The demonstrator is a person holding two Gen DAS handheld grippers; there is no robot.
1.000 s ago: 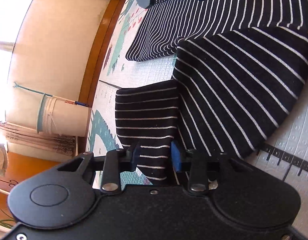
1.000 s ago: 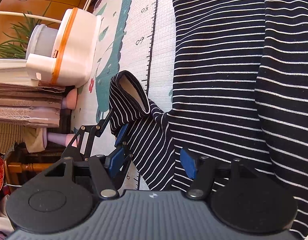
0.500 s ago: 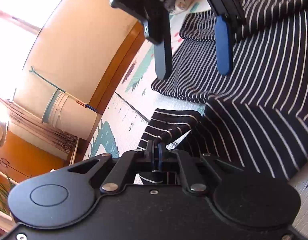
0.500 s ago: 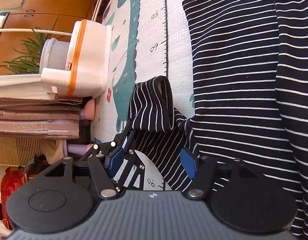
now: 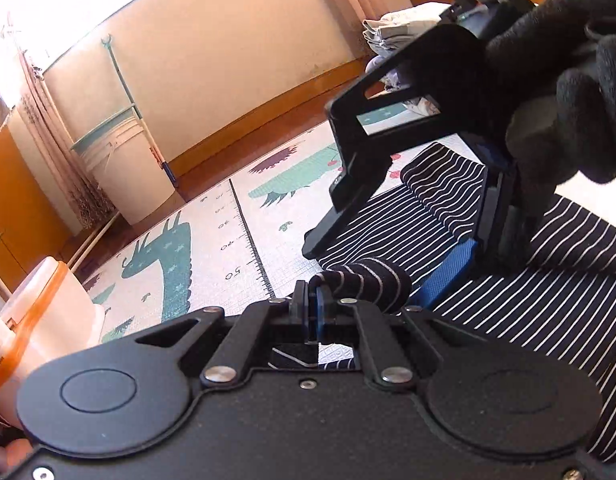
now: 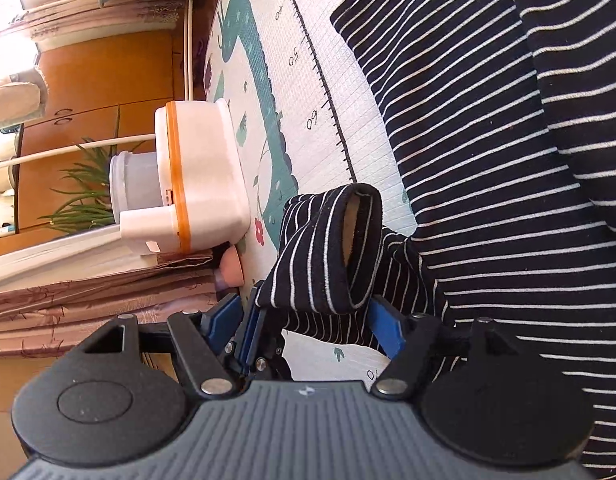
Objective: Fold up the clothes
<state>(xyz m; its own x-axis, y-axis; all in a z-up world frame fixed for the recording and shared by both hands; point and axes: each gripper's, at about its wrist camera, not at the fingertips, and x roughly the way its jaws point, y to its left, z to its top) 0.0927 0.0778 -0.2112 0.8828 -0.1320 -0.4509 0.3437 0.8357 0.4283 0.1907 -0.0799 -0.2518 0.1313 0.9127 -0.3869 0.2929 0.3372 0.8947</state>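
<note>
Left gripper (image 5: 312, 312): pressed together on the rolled cuff of the sleeve (image 5: 368, 282), lifted off the play mat (image 5: 211, 248).
Right gripper (image 6: 303, 320): spread, its blue pads either side of the same sleeve (image 6: 328, 256) — not closed on it; a gloved hand (image 5: 564, 80) drives it.
Garment: black striped top (image 6: 508, 160) lies flat on the mat, body to the right, sleeve raised at its near edge.
Step in hand: likely folding the sleeve in over the body — early in the task.
Next move calls for: carrying the cuff across onto the striped body and laying it flat; the right tool may need to pinch or pull clear.
Edges and room: the white tub with orange band (image 6: 199, 176) sits close on the mat's left; open mat lies between it and the top. The two tools are crowded together.
</note>
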